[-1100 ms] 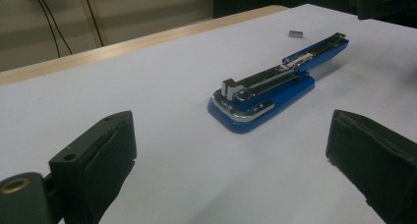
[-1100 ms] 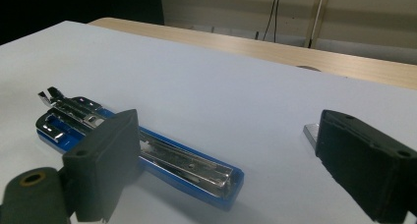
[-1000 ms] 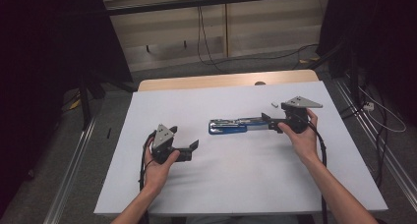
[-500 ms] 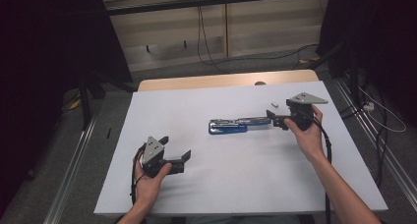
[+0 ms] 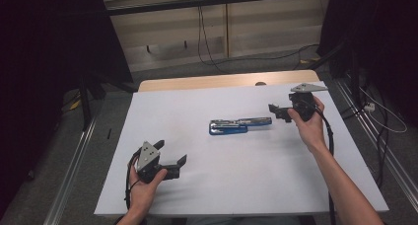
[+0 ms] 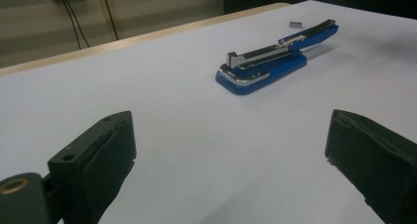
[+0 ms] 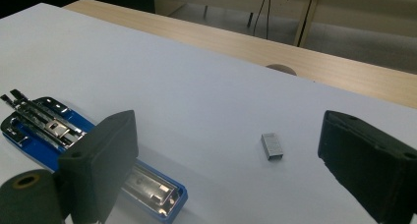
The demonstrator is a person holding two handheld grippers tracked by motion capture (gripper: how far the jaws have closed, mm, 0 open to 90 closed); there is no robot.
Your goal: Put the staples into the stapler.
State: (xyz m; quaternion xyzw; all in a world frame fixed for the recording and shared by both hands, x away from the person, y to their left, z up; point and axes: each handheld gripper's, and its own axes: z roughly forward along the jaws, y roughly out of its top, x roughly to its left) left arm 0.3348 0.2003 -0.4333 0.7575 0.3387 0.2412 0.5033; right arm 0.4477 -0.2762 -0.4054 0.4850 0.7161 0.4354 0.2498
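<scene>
A blue and chrome stapler (image 5: 240, 125) lies folded out flat at the middle of the white sheet (image 5: 187, 106). A small block of staples (image 7: 272, 146) rests on the sheet just past its far end. My right gripper (image 5: 275, 111) hovers open at the stapler's right end, with the staple block lying between its jaws in the right gripper view (image 7: 228, 128). My left gripper (image 5: 172, 152) is held open near the front left of the sheet, well short of the stapler (image 6: 275, 62). Nothing sits between its jaws (image 6: 231, 135). The staple block (image 6: 295, 23) shows beyond the stapler.
The white sheet covers most of a wooden table, whose bare far strip (image 5: 222, 81) has a round hole (image 5: 260, 84). Metal rails (image 5: 74, 170) flank the table. Cables (image 5: 374, 111) trail on the floor at the right.
My left gripper has drawn back toward the front left corner, away from the stapler. The right gripper has shifted slightly right and farther back. The stapler has not moved.
</scene>
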